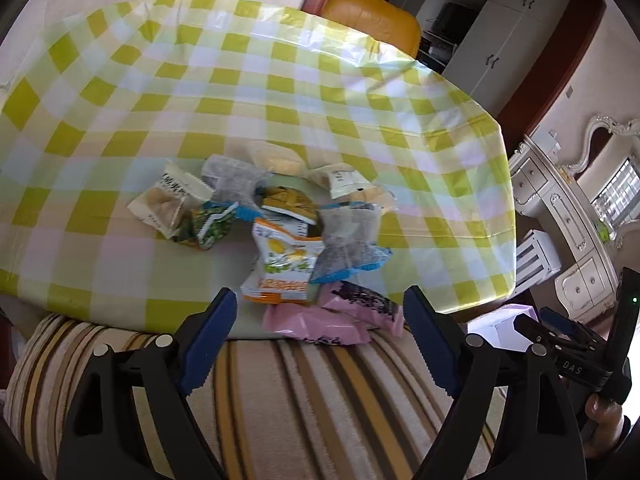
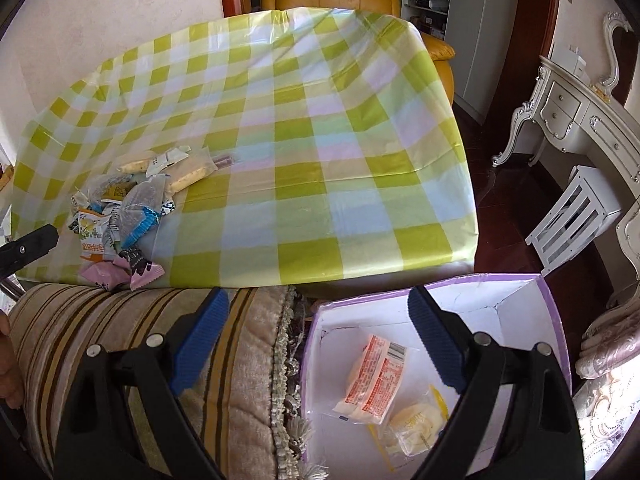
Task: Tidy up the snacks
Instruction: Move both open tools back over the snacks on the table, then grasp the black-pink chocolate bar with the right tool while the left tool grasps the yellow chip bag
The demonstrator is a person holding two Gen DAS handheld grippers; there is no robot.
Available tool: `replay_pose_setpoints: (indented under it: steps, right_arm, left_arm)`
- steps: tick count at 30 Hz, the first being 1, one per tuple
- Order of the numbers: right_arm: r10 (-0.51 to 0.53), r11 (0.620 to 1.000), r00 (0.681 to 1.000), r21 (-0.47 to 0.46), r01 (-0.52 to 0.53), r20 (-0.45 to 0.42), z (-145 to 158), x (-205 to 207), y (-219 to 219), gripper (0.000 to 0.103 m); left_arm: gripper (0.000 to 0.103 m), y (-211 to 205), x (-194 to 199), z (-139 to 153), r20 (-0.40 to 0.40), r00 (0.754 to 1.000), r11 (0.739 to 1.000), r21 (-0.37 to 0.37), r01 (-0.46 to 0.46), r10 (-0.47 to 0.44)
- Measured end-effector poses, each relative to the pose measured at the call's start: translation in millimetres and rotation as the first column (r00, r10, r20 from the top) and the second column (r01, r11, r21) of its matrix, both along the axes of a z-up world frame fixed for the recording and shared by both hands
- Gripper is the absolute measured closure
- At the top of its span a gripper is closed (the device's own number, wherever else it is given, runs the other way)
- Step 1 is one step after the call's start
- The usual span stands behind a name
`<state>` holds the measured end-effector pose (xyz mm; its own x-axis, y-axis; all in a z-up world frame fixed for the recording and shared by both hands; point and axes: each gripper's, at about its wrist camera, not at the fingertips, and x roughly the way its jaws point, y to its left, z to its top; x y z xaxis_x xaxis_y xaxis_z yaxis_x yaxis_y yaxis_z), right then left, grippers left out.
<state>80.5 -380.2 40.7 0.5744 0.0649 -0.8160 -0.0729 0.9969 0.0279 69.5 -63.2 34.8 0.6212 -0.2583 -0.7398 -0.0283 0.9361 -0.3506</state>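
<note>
Right now both grippers are empty w/ jaws wide apart. The left gripper hangs over the striped cushion at the table's near edge, aimed at the snack pile, which sits center-frame in the left view, on the checked cloth close to that near edge. Nearest to it: the pink packs, lying right between the blue pads in frame, partly over the edge, long axis roughly left-right across the jaw gap. Just above them in frame, the orange-white pack, long axis running up-down. The right gripper is off over the box at lower right of its view; the box already has a red-white pack and a yellow pack in it. From the right view the pile sits far at mid-left, well apart from that gripper. So the left one is clearly nearer; prob next move is fwd & down onto a pink pack, maybe w/ a wrist roll so the pads close across its short side, since it now lies along the gap. Box is to the right of the pile, below table level.
</note>
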Motion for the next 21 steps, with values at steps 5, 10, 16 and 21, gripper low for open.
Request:
replay_pose_setpoints:
  steps: [5, 10, 16, 21]
  right_arm:
    - [0.052, 0.998, 0.997, 0.042, -0.049, -0.055, -7, 11, 26, 0.012]
    - [0.15, 0.988, 0.985, 0.054, -0.146, -0.08, -14, 21, 66, 0.012]
    - [0.238, 0.971, 0.965, 0.051, -0.234, -0.106, -22, 36, 106, 0.012]
    - [0.297, 0.955, 0.945, 0.048, -0.293, -0.137, -32, 48, 130, 0.012]
  left_arm:
    - [0.022, 30, -4, -11, -0.042, 0.998, 0.997, -0.045, -0.055, 0.053]
    - [0.027, 36, 0, -21, -0.074, 0.996, 0.995, -0.087, -0.054, 0.048]
    - [0.034, 34, 12, -27, -0.084, 0.996, 0.995, -0.097, -0.027, 0.018]
    - [0.035, 28, 32, -32, -0.1, 0.995, 0.998, -0.064, -0.003, -0.003]
